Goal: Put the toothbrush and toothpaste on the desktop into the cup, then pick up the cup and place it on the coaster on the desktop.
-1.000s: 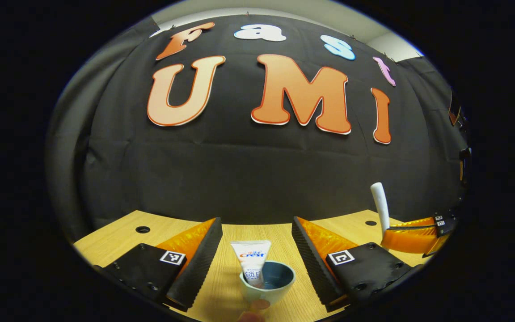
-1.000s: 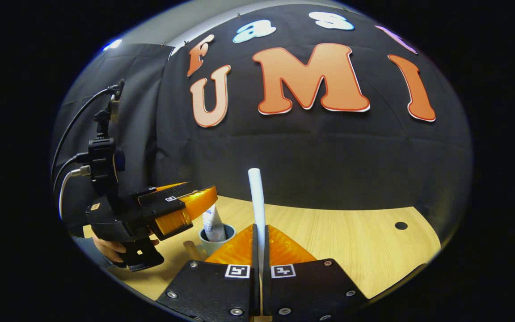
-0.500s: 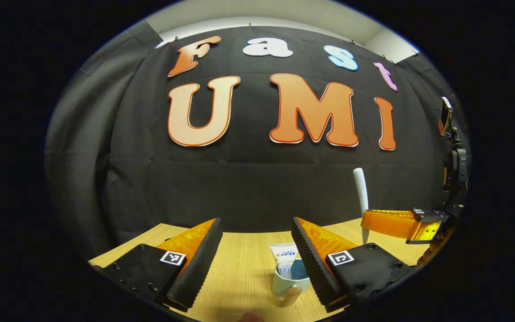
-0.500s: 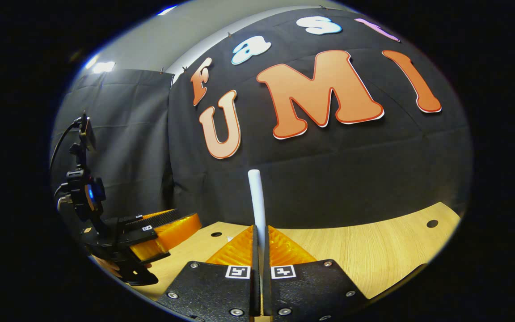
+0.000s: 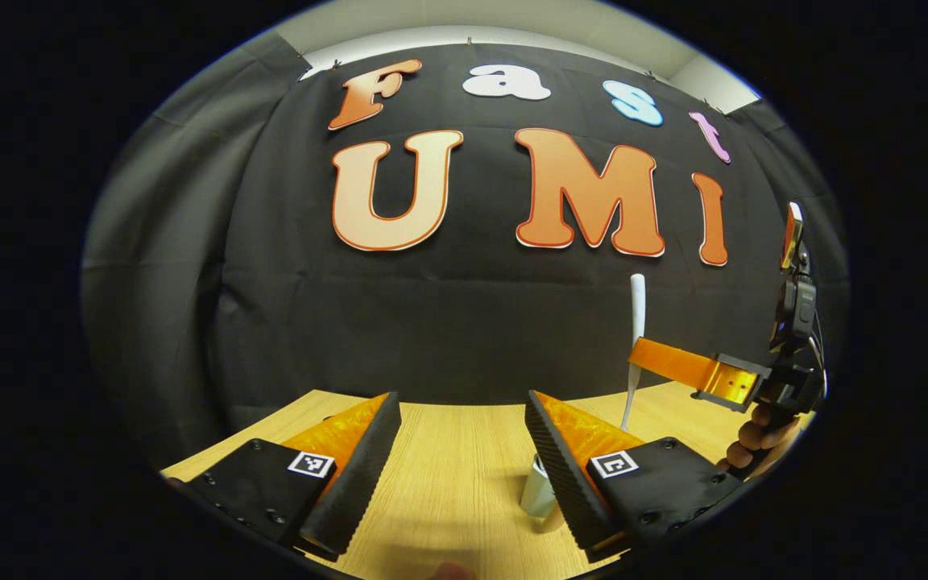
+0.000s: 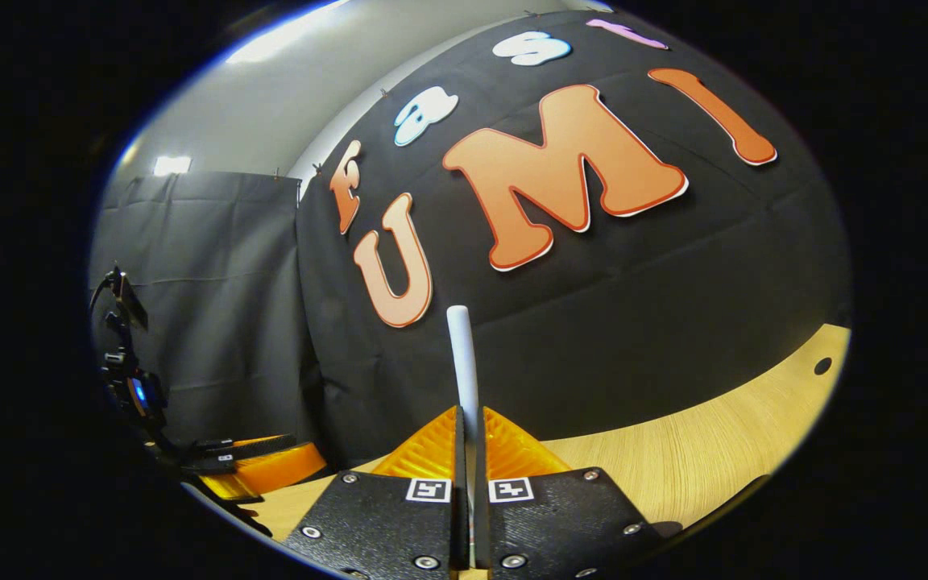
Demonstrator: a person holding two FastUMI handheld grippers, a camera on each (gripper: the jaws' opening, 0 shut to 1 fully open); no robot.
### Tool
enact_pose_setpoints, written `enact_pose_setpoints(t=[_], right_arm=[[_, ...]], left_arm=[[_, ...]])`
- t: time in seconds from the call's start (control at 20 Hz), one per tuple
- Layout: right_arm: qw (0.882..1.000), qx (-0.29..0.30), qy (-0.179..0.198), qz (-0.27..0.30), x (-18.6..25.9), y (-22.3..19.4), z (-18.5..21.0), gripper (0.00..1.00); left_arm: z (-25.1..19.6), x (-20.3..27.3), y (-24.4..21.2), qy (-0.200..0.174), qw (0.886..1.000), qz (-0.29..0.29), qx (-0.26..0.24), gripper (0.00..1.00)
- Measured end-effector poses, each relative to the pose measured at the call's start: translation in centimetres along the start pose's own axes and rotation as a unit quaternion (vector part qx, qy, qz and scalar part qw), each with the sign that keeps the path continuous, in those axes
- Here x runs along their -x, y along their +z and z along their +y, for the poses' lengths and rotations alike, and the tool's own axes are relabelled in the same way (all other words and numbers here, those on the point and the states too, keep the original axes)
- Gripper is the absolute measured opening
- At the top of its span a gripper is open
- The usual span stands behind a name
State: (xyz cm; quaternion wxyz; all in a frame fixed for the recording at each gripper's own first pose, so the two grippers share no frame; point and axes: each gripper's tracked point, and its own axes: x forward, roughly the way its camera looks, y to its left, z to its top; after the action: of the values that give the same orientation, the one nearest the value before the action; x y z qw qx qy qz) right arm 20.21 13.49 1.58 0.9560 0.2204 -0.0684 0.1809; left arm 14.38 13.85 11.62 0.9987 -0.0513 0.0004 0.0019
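Between the 2 fingers of the right tongs (image 6: 470, 483), the white toothbrush (image 6: 464, 362) is clamped and stands upright, its free end well above the bench (image 6: 673, 467). From the left gripper view, the same toothbrush (image 5: 635, 338) hangs over the far right of the bench (image 5: 448, 475), with a hand (image 5: 758, 439) holding that tool at the right edge. Left tongs (image 5: 462, 475) stand wide apart, gripping nothing. Just beside their right finger, a pale object (image 5: 536, 491) rests on the bench, mostly hidden; whether it is the cup cannot be told. Black cloth (image 5: 448, 322) backs the bench.
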Motion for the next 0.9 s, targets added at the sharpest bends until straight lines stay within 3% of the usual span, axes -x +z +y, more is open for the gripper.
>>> enact_pose_setpoints(t=[0.1,0.2,0.65,0.9], right_arm=[[1.000,-0.012,-0.006,0.000,-0.4,-0.9,-0.7,0.07],[1.000,-0.020,-0.010,0.000,-0.6,-1.6,-1.2,0.02],[0.999,-0.033,-0.009,0.039,-1.7,-6.0,-0.6,0.04],[0.996,-0.010,0.007,0.086,-0.1,-8.0,-0.2,0.16]], left_arm=[[0.5,0.4,-0.2,0.003,1.000,0.001,0.002,1.00],[0.8,0.7,-0.5,0.005,1.000,0.003,0.006,1.00],[1.0,1.6,-2.1,0.009,1.000,0.019,0.009,1.00],[-1.4,1.1,-3.5,-0.020,0.998,0.044,0.027,1.00]])
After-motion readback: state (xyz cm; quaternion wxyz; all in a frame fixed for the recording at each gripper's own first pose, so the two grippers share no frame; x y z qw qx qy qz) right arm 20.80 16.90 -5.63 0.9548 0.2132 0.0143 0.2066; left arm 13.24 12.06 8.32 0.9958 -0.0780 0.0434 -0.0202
